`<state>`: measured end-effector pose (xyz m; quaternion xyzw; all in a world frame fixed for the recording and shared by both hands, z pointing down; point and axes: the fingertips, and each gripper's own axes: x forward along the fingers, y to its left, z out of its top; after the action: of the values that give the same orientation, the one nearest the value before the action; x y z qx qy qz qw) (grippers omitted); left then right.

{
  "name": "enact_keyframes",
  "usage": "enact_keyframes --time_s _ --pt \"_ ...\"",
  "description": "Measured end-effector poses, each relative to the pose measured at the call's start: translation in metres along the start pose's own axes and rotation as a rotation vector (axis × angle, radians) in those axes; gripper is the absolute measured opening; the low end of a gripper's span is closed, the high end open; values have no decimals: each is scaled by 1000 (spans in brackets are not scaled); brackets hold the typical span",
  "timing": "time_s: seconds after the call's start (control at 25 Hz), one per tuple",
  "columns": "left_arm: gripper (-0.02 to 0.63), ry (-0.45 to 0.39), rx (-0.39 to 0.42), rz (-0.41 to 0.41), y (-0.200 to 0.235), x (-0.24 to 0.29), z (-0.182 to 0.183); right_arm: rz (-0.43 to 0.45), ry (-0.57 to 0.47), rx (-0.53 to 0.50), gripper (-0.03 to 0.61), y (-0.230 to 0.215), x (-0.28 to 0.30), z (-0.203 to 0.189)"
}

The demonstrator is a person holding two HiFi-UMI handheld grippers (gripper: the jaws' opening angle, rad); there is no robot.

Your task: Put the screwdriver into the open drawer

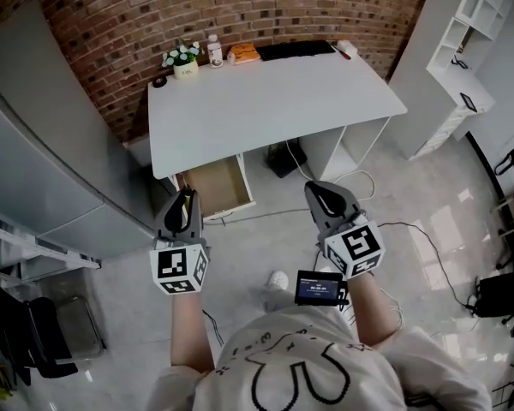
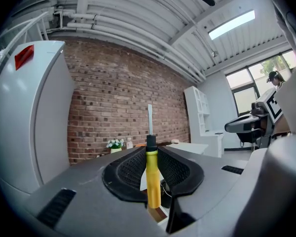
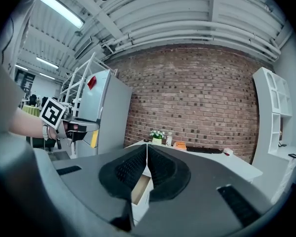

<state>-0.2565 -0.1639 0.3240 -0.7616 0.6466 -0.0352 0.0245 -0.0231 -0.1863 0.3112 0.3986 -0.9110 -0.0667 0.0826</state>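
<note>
The left gripper (image 2: 151, 154) is clamping the yellow-handled steel screwdriver (image 2: 153, 179) upright, ready for the centre-frame open wood-lined drawer (image 1: 216, 187); the right gripper (image 3: 147, 151) is idling closed, empty.

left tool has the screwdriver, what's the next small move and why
Probably ease the left tool forward and down toward the open drawer: it grips the screwdriver upright, and in the head view the drawer lies just ahead of it, under the desk.
</note>
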Motion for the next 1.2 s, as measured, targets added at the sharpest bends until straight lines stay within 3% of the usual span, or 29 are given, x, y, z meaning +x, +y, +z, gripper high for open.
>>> enact_keyframes --time_s 0.68,0.96,1.2 --pt "81 42 18 -67 14 147 7 -103 10 124 20 -115 84 -21" --pt "80 79 1 -99 21 168 -16 -119 54 137 21 -120 102 -38" --pt "80 154 -16 -179 23 180 -49 -166 92 168 20 -112 109 -52"
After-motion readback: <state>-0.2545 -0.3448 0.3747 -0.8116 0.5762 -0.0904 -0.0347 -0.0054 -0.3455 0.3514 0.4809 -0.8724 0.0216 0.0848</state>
